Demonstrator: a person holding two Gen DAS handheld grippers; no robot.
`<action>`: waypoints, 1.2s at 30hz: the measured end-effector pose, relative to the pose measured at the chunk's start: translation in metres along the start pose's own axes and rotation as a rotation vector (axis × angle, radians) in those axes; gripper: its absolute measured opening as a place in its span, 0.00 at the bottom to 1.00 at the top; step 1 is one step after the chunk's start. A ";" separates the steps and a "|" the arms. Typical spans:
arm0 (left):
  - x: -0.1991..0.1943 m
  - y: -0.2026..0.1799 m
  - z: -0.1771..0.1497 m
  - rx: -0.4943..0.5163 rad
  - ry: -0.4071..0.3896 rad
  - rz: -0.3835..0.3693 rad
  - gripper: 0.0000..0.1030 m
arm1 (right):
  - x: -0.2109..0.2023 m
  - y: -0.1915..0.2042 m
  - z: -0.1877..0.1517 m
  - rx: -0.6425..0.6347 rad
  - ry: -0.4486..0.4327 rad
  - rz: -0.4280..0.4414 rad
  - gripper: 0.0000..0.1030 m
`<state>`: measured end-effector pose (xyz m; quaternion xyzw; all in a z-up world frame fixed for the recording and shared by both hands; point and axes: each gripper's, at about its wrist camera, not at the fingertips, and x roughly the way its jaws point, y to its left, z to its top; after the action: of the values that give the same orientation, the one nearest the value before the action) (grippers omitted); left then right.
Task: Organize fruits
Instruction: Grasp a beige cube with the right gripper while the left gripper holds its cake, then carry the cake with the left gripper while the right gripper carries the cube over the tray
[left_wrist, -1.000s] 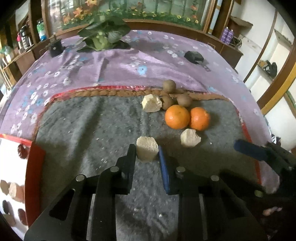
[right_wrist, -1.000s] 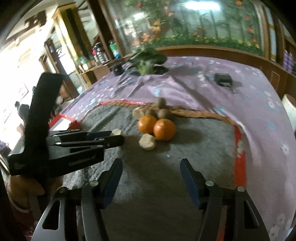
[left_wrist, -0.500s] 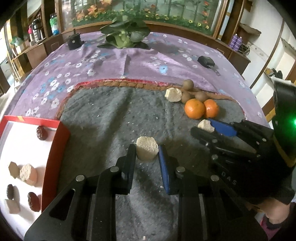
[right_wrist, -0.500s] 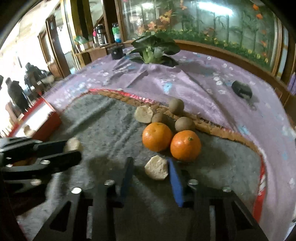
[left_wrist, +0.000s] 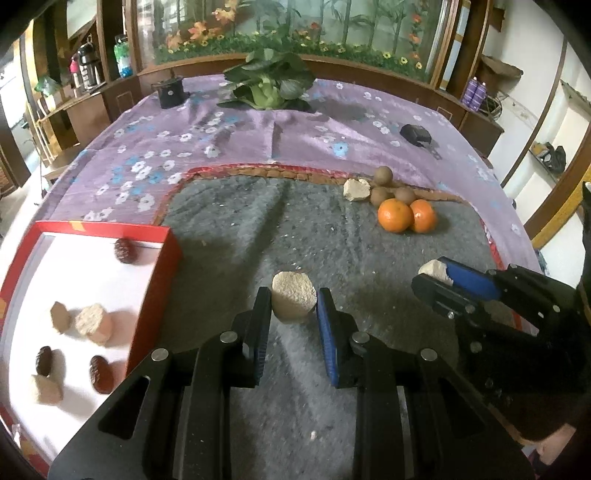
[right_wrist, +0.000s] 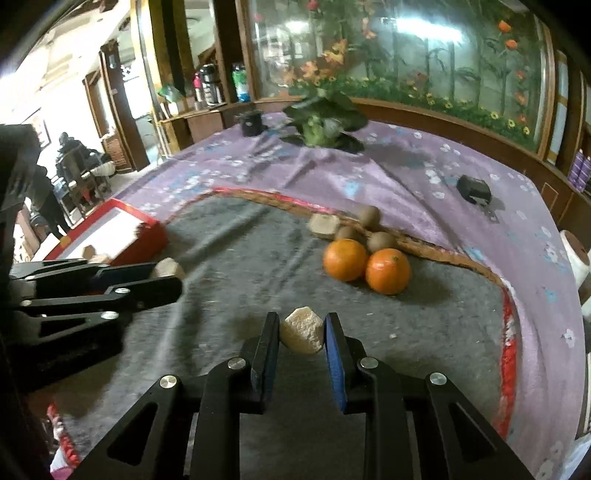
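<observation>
My left gripper (left_wrist: 293, 308) is shut on a pale beige chunk (left_wrist: 293, 301) and holds it above the grey mat, right of the red tray (left_wrist: 162, 273). My right gripper (right_wrist: 301, 332) is shut on a second pale chunk (right_wrist: 301, 330) above the mat; it also shows in the left wrist view (left_wrist: 436, 275). Two oranges (left_wrist: 394, 215) (left_wrist: 423, 216), three brown kiwis (left_wrist: 382, 174) and another pale chunk (left_wrist: 356, 190) lie at the mat's far right. The tray holds several dark dates and pale chunks.
A grey felt mat (left_wrist: 295, 229) with a red border lies on a purple flowered cloth (left_wrist: 258, 129). A leafy plant (left_wrist: 267, 86), a black cup (left_wrist: 170, 92) and a small black device (left_wrist: 415, 134) stand at the back. A white roll (right_wrist: 576, 258) is at the right.
My right gripper has closed on the chunk beside the oranges and lifted it back from them. My left gripper has carried its chunk left, toward the tray.
</observation>
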<state>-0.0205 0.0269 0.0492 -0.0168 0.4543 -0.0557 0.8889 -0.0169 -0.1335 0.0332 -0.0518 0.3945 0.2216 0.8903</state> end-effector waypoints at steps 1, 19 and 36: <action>-0.004 0.002 -0.002 -0.004 -0.004 0.007 0.23 | -0.002 0.005 0.000 -0.003 -0.006 0.008 0.23; -0.055 0.069 -0.012 -0.081 -0.085 0.125 0.23 | -0.012 0.100 0.024 -0.145 -0.055 0.129 0.23; -0.066 0.185 -0.015 -0.274 -0.081 0.228 0.23 | 0.011 0.186 0.054 -0.294 -0.034 0.252 0.23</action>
<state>-0.0557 0.2186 0.0791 -0.0885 0.4204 0.1086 0.8965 -0.0552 0.0518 0.0777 -0.1279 0.3461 0.3873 0.8449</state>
